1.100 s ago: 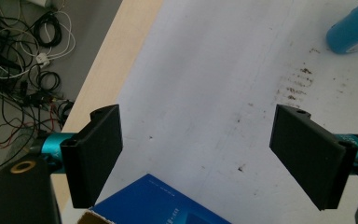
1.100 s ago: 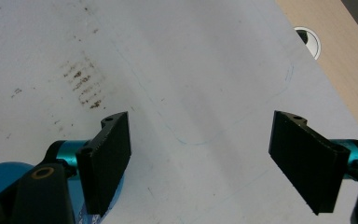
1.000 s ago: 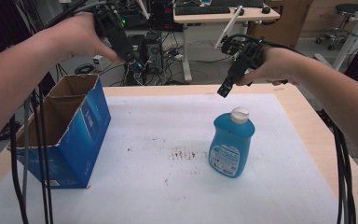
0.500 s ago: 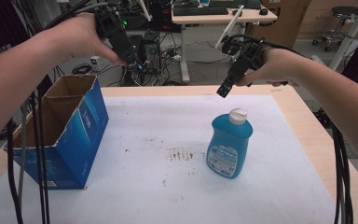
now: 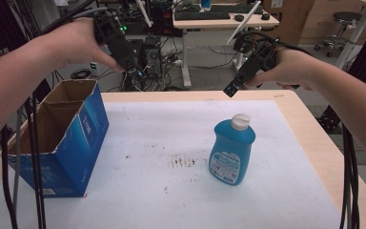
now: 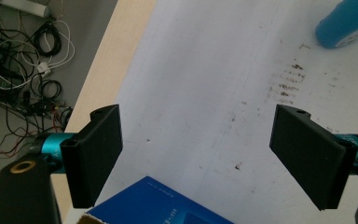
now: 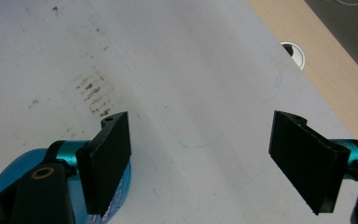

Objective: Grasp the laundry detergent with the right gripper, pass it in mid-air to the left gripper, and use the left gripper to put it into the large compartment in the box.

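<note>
The pale wooden surface carried a white, stain-speckled foam sheet over most of its top. At about nine o'clock on the sheet stood an open blue cardboard box, its brown flaps up and its opening facing upward; white print showed on its blue side, too small to read. At roughly three o'clock from the sheet's centre a blue plastic bottle with a white cap stood upright, well apart from the box, with a label whose writing was too blurred to make out. Between box and bottle lay a patch of dark brown marks.

The left gripper hung above the far edge at eleven o'clock, its fingers spread wide and holding nothing. The right gripper hovered at one o'clock, above and beyond the bottle, its fingers likewise spread wide and empty.
</note>
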The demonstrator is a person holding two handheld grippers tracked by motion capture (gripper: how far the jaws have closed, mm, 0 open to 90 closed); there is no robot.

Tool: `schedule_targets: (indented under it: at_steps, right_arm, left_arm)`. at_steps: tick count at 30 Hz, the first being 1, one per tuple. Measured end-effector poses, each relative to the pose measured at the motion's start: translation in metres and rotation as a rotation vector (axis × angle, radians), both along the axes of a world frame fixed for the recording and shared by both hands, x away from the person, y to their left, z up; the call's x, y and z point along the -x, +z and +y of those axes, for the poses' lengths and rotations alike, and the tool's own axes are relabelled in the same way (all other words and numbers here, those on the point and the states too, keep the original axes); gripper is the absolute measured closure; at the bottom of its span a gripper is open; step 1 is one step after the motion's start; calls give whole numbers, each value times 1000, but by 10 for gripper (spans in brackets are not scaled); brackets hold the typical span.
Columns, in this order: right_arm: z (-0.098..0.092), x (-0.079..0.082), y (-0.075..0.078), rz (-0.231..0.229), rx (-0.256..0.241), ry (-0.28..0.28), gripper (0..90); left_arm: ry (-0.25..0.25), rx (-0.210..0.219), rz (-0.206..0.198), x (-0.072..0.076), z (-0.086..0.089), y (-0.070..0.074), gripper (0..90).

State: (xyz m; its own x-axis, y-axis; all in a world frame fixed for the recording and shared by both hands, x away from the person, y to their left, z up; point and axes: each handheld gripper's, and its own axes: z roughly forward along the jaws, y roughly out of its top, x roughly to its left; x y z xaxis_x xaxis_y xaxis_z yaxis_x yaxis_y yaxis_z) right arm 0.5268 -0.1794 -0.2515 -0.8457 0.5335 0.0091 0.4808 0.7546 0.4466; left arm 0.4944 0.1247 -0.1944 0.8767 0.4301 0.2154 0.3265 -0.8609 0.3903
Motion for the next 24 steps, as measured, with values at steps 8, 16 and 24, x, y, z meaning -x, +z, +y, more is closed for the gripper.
schedule_targets:
  at_steps: [8,16,24]
  right_arm:
    - [-22,11,10,-23,-71,-12,203]
    - [-45,30,24,-76,-157,-14,202]
    - [-69,58,32,-114,-228,20,202]
  left_arm:
    - [-10,-6,-1,4,0,-2,172]
    - [-17,0,-5,7,1,0,172]
    - [-32,0,-15,13,0,2,172]
